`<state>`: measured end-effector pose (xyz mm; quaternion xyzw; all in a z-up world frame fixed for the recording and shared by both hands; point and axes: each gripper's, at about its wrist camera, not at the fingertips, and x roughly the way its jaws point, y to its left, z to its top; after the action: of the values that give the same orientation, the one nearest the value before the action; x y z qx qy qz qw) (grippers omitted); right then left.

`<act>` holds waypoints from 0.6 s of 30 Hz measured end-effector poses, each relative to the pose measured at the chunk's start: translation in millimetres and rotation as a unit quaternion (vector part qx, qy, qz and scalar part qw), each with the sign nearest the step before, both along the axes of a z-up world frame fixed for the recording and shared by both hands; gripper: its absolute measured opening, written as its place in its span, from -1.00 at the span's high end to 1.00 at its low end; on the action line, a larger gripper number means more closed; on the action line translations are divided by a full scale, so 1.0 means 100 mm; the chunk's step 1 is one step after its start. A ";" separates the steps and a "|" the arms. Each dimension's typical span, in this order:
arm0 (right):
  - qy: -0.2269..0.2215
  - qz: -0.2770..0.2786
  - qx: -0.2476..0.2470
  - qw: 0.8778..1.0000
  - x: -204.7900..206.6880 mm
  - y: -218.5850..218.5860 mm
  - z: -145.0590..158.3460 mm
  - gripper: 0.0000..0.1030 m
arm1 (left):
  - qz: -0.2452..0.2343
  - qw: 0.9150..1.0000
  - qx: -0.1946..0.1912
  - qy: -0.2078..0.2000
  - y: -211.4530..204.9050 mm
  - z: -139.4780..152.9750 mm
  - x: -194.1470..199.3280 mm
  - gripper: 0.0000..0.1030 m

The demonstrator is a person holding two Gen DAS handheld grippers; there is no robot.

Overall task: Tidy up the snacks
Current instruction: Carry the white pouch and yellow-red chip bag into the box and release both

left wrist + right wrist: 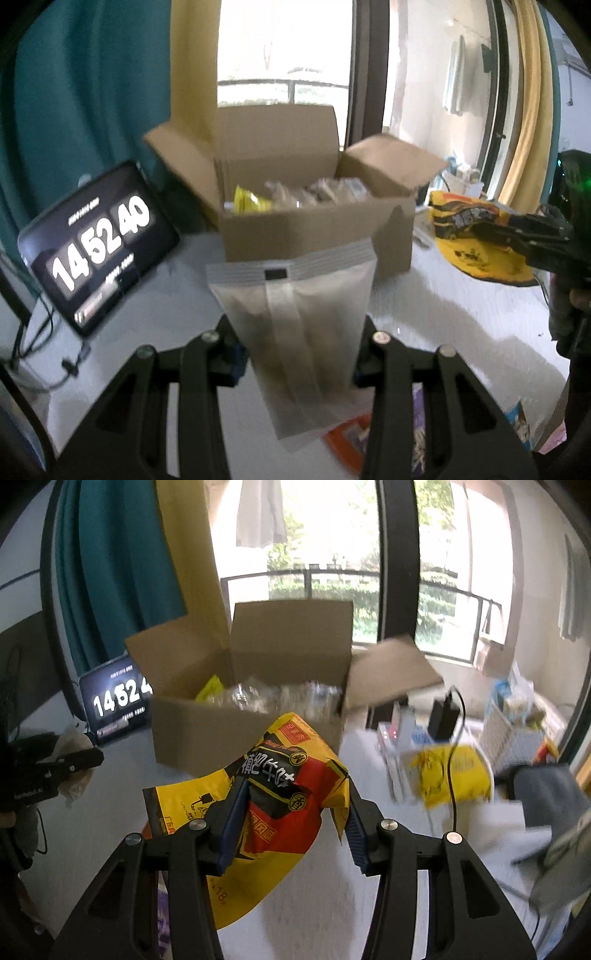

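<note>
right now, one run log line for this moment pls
left tongs: shut on frosted packet | right tongs: shut on yellow snack bag | cardboard box: open, snacks inside | both packs: outside box

We are holding a frosted, translucent snack pouch [295,332] upright in our left claw [301,354], its two black fingers [221,347] pressing on the pouch's sides above the white bench [461,314]. Just behind the pouch, an open cardboard box [314,236] is sitting with its flaps up, showing clear packets and something yellow inside. To the left a tablet [99,240] is leaning, showing clock digits. At the right, our right claw [517,236] is gripping a yellow and black snack bag [476,236].
</note>
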<state>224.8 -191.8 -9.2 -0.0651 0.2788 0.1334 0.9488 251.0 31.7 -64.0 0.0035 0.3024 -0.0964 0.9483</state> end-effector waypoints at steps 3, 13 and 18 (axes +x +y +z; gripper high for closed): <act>-0.015 0.009 0.001 1.000 0.13 0.08 0.12 0.00 | -0.006 1.000 0.003 -0.016 -0.01 0.10 0.13 0.19; -0.051 0.040 0.016 0.998 0.65 0.36 0.48 0.00 | -0.005 0.998 0.017 -0.065 -0.06 0.43 0.53 0.19; -0.061 0.052 0.021 0.997 0.94 0.51 0.61 0.00 | -0.004 0.997 0.006 -0.079 -0.07 0.57 0.78 0.19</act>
<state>319.0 -141.2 52.0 -0.0672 0.2136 0.1845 0.9570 329.3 25.2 -7.4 0.0176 0.2274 -0.0982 0.9687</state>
